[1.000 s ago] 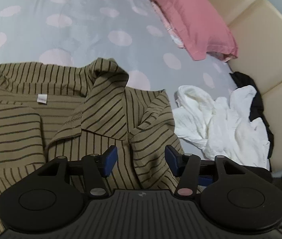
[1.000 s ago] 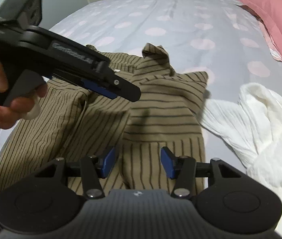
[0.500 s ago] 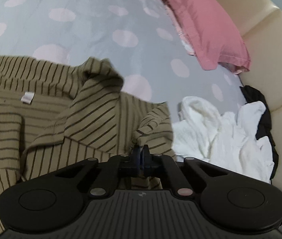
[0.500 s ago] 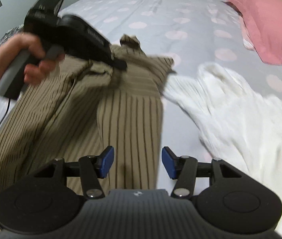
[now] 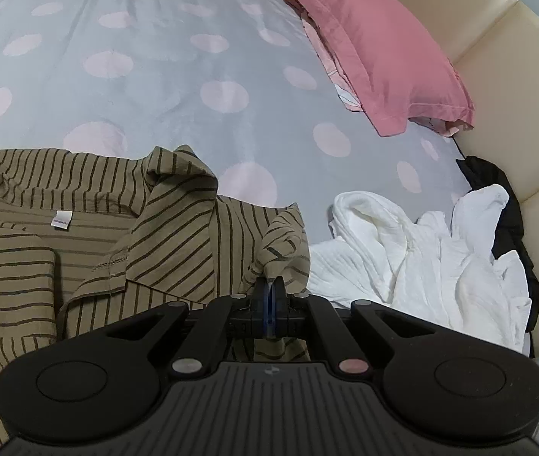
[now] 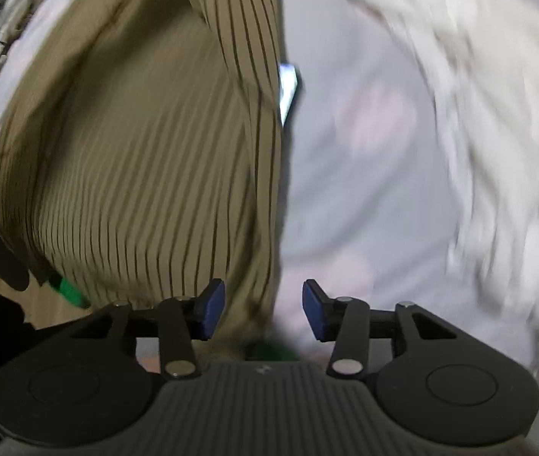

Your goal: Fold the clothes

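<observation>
An olive striped shirt point(image 5: 91, 266) lies collar-up on the spotted bed sheet point(image 5: 163, 87), with a white label showing inside the neck. My left gripper point(image 5: 269, 296) is shut on a pinched fold of the shirt near its right shoulder. The right wrist view is blurred by motion. There the shirt point(image 6: 136, 159) fills the left half and its right edge runs down between the jaws of my right gripper point(image 6: 263, 311). Those jaws are closing, and the blue pads point(image 6: 214, 304) stand apart from the cloth.
A crumpled white garment point(image 5: 421, 266) lies right of the shirt, with a black garment point(image 5: 497, 186) behind it. A pink pillow point(image 5: 376, 49) rests against the cream headboard point(image 5: 516, 57). A small bright object point(image 6: 288, 91) shows at the shirt's edge.
My left gripper has shut on a fold of the shirt and raised it slightly. My right gripper has swept fast along the shirt's right edge, and the hand with the other gripper has left its view.
</observation>
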{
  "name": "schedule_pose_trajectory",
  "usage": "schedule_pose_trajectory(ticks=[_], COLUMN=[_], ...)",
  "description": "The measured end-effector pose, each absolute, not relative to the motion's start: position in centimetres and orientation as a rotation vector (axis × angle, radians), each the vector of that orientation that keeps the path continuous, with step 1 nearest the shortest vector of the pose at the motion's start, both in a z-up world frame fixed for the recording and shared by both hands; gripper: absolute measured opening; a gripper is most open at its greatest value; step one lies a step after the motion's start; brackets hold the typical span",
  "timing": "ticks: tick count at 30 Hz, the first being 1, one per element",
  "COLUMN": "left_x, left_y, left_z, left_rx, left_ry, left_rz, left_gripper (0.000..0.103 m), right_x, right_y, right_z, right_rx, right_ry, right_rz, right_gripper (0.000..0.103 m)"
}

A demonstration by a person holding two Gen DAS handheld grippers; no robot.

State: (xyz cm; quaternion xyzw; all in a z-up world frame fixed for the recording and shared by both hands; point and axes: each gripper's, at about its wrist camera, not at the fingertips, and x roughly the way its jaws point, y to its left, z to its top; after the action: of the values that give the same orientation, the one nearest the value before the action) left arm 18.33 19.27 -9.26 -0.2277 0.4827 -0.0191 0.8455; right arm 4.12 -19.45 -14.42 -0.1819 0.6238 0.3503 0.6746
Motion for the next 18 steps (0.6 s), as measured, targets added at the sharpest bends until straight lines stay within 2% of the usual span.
schedule_pose_trajectory(ticks=[3, 5, 10, 13, 15, 17, 18], left_x=[18.3, 18.2, 17.9, 18.1, 18.2, 18.1, 18.1], left_y=[18.9, 18.7, 18.6, 18.6, 18.4, 18.3, 18.3], left_z=[-8.9, -8.7, -8.2, -7.9, -7.8, -7.8, -7.7], left_rx=[-0.473, -0.467, -0.450, -0.455, -0.456, -0.449, -0.448], left_ry=[1.014, 1.009, 1.007, 1.002, 0.999, 0.997, 0.996], left_rz=[-0.035, -0.030, -0.021, -0.017, -0.018, -0.020, -0.021], left_gripper=[0.000, 0.000, 0.000, 0.000, 0.000, 0.000, 0.000], right_x=[3.5, 3.1, 2.2, 1.9, 1.8, 1.6, 1.4], right_y=[-20.2, -20.5, -21.2, -21.0, -20.8, -20.8, -20.9], right_z=[-16.1, -16.8, -18.6, -19.8, -20.5, -20.6, -20.3], right_rx=[-0.345, -0.305, -0.136, -0.144, -0.160, -0.175, -0.182], right_ry=[1.463, 1.482, 1.569, 1.574, 1.571, 1.563, 1.555], right_rz=[0.739, 0.708, 0.634, 0.603, 0.592, 0.591, 0.596], right_gripper=[0.042, 0.031, 0.027, 0.027, 0.019, 0.002, 0.002])
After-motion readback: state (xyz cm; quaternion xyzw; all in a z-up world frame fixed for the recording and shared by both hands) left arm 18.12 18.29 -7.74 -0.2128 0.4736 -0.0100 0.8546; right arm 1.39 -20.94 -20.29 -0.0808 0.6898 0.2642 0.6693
